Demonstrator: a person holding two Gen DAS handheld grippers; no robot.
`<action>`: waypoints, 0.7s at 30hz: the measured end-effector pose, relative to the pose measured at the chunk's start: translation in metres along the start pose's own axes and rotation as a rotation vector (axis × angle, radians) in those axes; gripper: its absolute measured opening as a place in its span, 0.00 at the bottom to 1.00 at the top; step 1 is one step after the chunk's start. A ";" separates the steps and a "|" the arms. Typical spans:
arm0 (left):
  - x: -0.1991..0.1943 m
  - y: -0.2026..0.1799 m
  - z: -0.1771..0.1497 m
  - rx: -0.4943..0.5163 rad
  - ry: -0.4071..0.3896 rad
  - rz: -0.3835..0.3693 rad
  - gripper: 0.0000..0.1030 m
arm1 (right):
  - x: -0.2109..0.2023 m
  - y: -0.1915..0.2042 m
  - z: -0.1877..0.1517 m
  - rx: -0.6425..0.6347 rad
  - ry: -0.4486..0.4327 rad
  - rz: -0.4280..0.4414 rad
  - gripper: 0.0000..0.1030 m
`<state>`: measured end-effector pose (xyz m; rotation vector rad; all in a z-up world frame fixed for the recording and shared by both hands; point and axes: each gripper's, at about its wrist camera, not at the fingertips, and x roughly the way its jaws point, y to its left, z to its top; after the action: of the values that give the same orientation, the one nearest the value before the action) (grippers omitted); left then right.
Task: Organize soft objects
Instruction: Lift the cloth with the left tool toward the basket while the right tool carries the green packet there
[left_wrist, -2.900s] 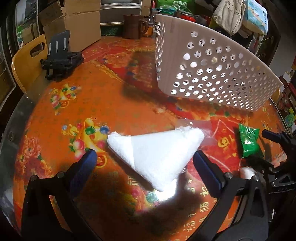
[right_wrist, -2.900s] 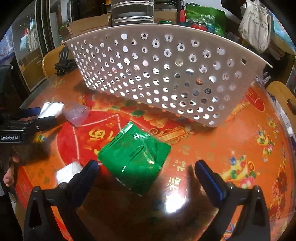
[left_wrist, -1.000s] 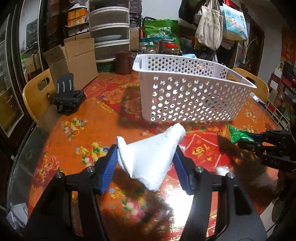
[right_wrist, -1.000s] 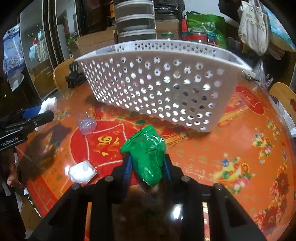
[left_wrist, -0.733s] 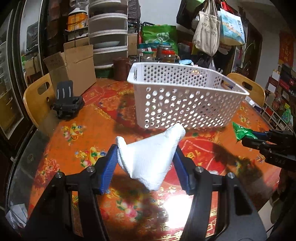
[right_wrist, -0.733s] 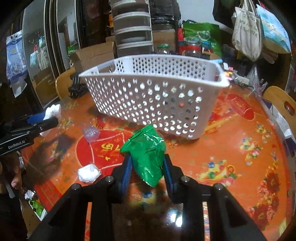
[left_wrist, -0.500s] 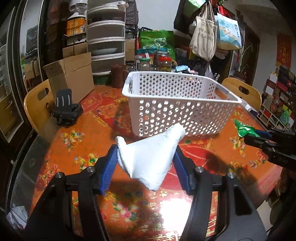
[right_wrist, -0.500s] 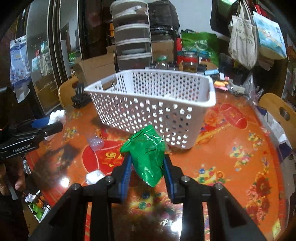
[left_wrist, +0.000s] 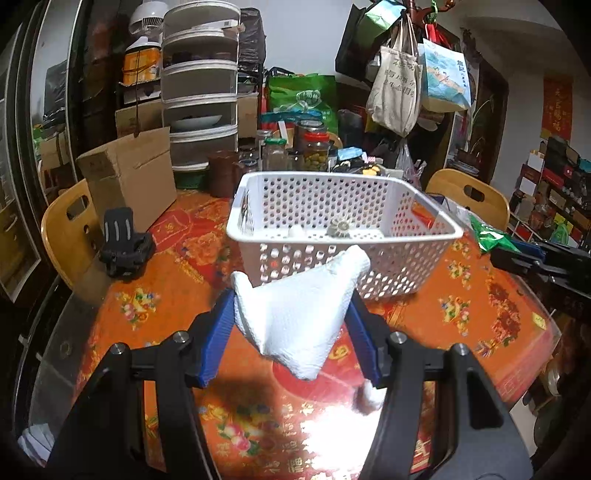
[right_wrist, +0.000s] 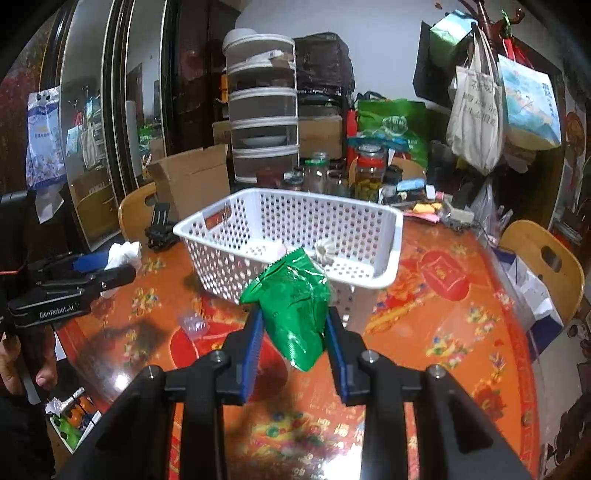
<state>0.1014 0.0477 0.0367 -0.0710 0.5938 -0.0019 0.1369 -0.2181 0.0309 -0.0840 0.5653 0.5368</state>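
Above the worktop (left_wrist: 155, 325), left claw (left_wrist: 295, 317) pinches a folded white paper towel (left_wrist: 299, 314), held in the air before the white basket (left_wrist: 343, 254). Right claw (right_wrist: 293, 325) pinches a green packet (right_wrist: 295, 306) near the basket's rim. Inside the basket, small pale items, possibly a flower-shaped piece (right_wrist: 325, 253).

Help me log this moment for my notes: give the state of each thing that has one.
Left gripper: shut on the white paper towel, lifted.
Right gripper: shut on the green packet, lifted.
White basket: upright on the table, few small items inside.
Cardboard box: flap open.
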 end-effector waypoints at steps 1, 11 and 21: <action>0.000 -0.001 0.005 0.000 -0.003 -0.005 0.55 | 0.000 -0.002 0.005 0.001 -0.005 -0.003 0.31; 0.012 -0.011 0.074 -0.009 -0.011 -0.054 0.55 | 0.005 -0.011 0.048 -0.005 -0.036 -0.014 0.31; 0.069 -0.026 0.129 -0.024 0.070 -0.061 0.55 | 0.057 -0.033 0.086 0.015 0.047 -0.046 0.31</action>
<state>0.2312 0.0285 0.1069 -0.1123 0.6614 -0.0567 0.2365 -0.2015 0.0705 -0.0956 0.6119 0.4866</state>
